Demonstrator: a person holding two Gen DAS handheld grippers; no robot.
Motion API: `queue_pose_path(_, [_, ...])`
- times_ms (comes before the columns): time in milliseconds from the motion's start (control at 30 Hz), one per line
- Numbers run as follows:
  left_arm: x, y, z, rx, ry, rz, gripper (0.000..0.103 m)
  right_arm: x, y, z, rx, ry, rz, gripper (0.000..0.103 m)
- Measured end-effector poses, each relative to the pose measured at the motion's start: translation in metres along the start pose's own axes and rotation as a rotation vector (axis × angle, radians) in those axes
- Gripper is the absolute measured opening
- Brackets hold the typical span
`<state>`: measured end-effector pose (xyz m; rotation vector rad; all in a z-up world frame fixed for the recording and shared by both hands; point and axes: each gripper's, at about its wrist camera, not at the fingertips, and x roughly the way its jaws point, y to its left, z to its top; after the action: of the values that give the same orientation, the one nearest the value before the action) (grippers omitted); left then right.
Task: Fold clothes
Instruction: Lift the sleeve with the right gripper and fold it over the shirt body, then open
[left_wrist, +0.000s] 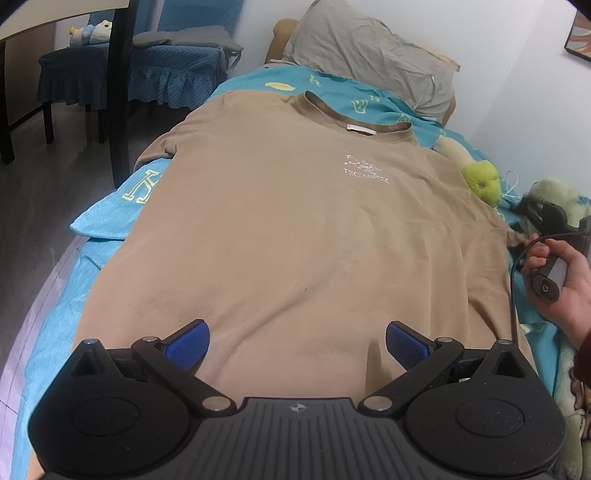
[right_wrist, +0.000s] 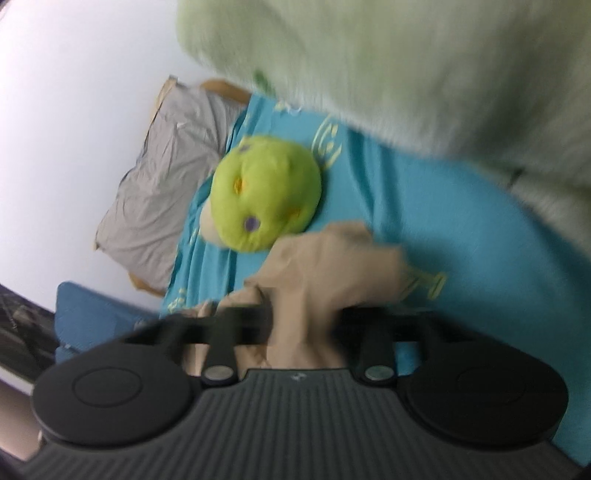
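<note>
A tan T-shirt (left_wrist: 295, 229) lies spread flat, front up, on the bed, collar toward the pillow. My left gripper (left_wrist: 297, 343) is open and empty above the shirt's bottom hem, blue pads wide apart. My right gripper (right_wrist: 304, 321) is shut on the shirt's right sleeve (right_wrist: 325, 266), bunched tan fabric between the fingers; the view is blurred by motion. In the left wrist view the right gripper (left_wrist: 543, 218) and the hand holding it sit at the shirt's right edge.
The bed has a teal sheet (left_wrist: 59, 328). A grey pillow (left_wrist: 373, 55) lies at its head against the white wall. A lime green plush (right_wrist: 264, 194) and a pale green plush (right_wrist: 424, 74) lie along the wall side. Blue-covered chairs (left_wrist: 122, 74) stand at the left.
</note>
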<state>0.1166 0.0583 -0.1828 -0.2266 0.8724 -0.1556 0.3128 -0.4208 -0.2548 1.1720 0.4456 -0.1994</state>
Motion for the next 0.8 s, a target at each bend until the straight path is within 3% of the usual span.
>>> queue_pose_path(100, [0.000, -0.001, 0.000, 0.001, 0.000, 0.004, 0.103, 0.011, 0.005, 0.000, -0.045, -0.001, 0.075, 0.086])
queue_pose_path(233, [0.004, -0.003, 0.002, 0.004, -0.004, 0.008, 0.103, 0.037, 0.002, 0.010, -0.054, 0.018, 0.053, 0.085])
queue_pose_path(367, [0.009, -0.002, 0.010, -0.018, -0.017, 0.009, 0.103, 0.054, 0.004, 0.012, -0.106, -0.026, 0.045, 0.083])
queue_pose_path(400, [0.010, -0.002, 0.013, -0.025, -0.022, 0.010, 0.103, 0.058, 0.009, 0.011, -0.153, -0.025, 0.034, 0.072])
queue_pose_path(433, [0.011, -0.002, 0.015, -0.029, -0.024, 0.012, 0.103, 0.060, 0.015, 0.009, -0.207, -0.014, 0.022, 0.051])
queue_pose_path(467, [0.012, -0.003, 0.017, -0.033, -0.022, 0.012, 0.103, 0.061, 0.024, 0.007, -0.272, -0.004, 0.005, 0.019])
queue_pose_path(500, [0.012, -0.004, 0.019, -0.034, -0.023, 0.009, 0.103, 0.061, 0.033, 0.004, -0.343, 0.003, -0.015, 0.010])
queue_pose_path(600, [0.007, -0.007, 0.021, -0.019, -0.044, 0.006, 0.103, 0.047, 0.065, -0.003, -0.521, -0.090, -0.077, 0.009])
queue_pose_path(800, [-0.018, -0.006, 0.027, 0.010, -0.114, 0.026, 0.103, 0.020, 0.125, -0.022, -0.748, -0.274, -0.206, 0.008])
